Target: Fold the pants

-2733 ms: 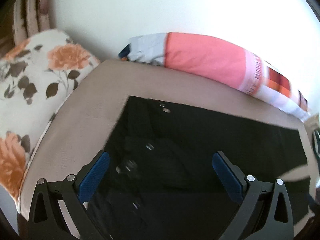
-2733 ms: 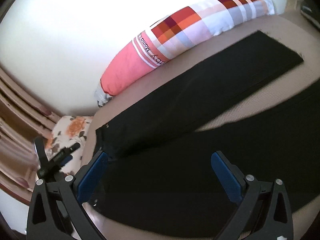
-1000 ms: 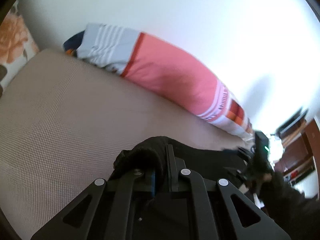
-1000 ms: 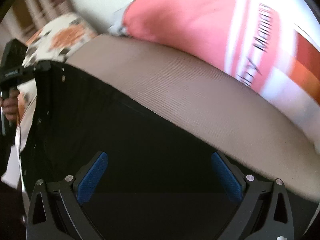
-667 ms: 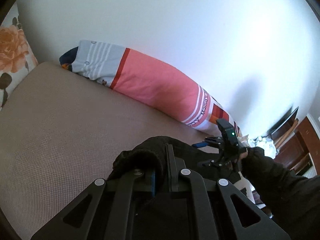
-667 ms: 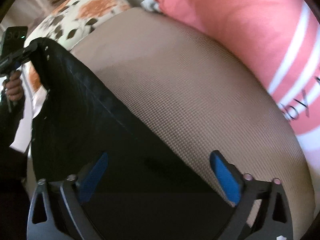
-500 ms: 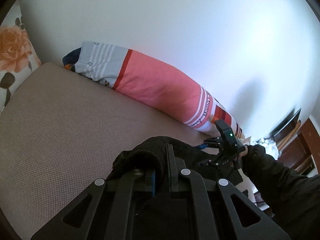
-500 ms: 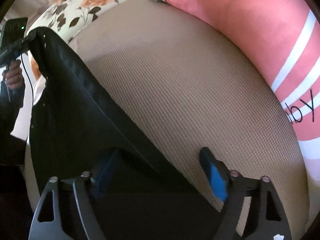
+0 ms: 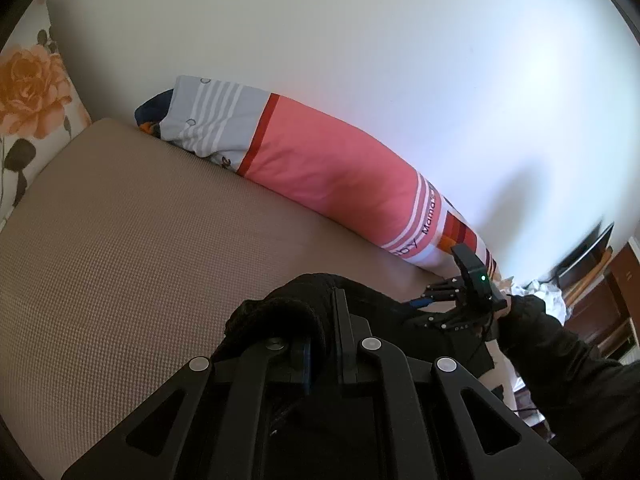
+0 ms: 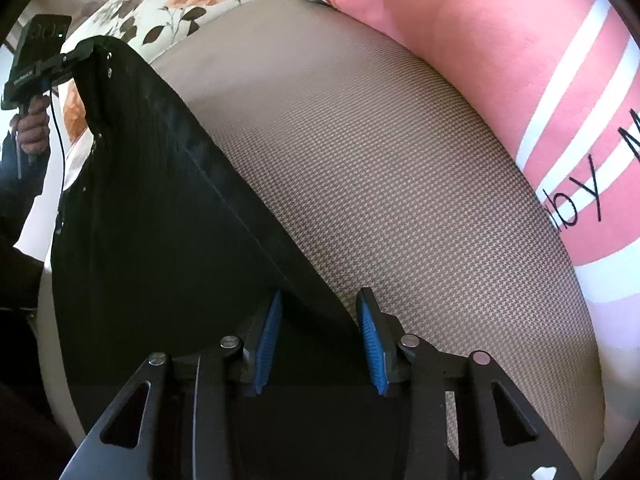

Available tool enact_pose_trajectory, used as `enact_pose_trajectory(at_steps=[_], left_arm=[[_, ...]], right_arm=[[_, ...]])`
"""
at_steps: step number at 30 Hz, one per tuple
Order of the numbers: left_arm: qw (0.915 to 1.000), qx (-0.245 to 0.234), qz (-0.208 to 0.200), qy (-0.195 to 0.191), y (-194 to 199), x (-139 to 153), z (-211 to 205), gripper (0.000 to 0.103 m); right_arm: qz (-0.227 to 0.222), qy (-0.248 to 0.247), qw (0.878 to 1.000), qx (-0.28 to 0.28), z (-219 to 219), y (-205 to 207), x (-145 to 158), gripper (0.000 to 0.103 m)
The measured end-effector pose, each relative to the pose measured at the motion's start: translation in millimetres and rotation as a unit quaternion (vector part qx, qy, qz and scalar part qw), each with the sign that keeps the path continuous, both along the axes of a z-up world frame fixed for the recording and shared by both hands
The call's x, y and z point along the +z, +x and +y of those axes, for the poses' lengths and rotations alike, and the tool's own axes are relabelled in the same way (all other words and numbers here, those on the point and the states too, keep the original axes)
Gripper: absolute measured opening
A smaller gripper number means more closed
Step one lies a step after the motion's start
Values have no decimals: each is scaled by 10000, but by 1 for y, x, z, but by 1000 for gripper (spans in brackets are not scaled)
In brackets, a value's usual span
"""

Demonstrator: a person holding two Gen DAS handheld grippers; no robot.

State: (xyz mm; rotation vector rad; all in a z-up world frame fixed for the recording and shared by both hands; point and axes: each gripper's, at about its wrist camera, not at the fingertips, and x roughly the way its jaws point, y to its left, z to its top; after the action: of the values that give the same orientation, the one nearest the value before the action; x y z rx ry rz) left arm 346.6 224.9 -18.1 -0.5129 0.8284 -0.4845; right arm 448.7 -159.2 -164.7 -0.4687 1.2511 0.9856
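Note:
The black pants [image 10: 152, 216] hang stretched between my two grippers above the tan bed [image 10: 380, 152]. My left gripper [image 9: 322, 312] is shut on a bunched waist corner of the pants [image 9: 280, 312]; it also shows far left in the right wrist view [image 10: 80, 56], pinching the top corner. My right gripper [image 10: 318, 320] has its blue pads half closed around the pants' upper edge, with a gap still showing on each side. It also shows in the left wrist view [image 9: 436, 300], held by a hand in a dark sleeve.
A long pink, striped and checked bolster [image 9: 336, 176] lies along the white wall behind the bed. A floral pillow [image 10: 176, 4] sits at the bed's head end. Dark wooden furniture [image 9: 600, 292] stands past the bed's far end.
My left gripper closed on the waist and lifted it off the bed. My right gripper moved along the upper edge and its jaws have narrowed from wide open to half closed around the fabric.

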Motion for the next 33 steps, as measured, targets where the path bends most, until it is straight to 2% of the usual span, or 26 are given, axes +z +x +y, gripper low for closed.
enact_pose_trajectory(at_steps=[2,4,6,9,14,16,22,27,33], left_arm=[[10000,-13,-28,1,-2,1,-1,8],[10000,-12,-35,8,-3,0,-1,8],[10000,-20,-45,35,-2,0,-3,8],[9999,0,-37,99,1,-3,-5,8],[9997,85,-29,240,8,-9,-2,8],[9994,121,8,327,14,-13,0,8],[9982,216,105,544,21,-17,2,8],[9982,11,-203,567,-11,6,3,8],[9979,-223,-372,477,-62,22,11,9]], right_arm=[[6,-18,10000,28,0,0,0,35],[-53,-85,9999,16,3,0,-1,29],[-234,-185,9995,41,8,-4,1,14],[-471,-321,9984,35,10,-11,2,9],[-1248,-530,9902,-336,16,-35,13,7],[-1635,-620,9829,-585,18,-48,19,7],[-2352,-765,9619,-1169,22,-85,49,7],[-2572,-644,9527,-1485,15,-134,82,7],[-2382,-257,9542,-1790,2,-204,106,7]])
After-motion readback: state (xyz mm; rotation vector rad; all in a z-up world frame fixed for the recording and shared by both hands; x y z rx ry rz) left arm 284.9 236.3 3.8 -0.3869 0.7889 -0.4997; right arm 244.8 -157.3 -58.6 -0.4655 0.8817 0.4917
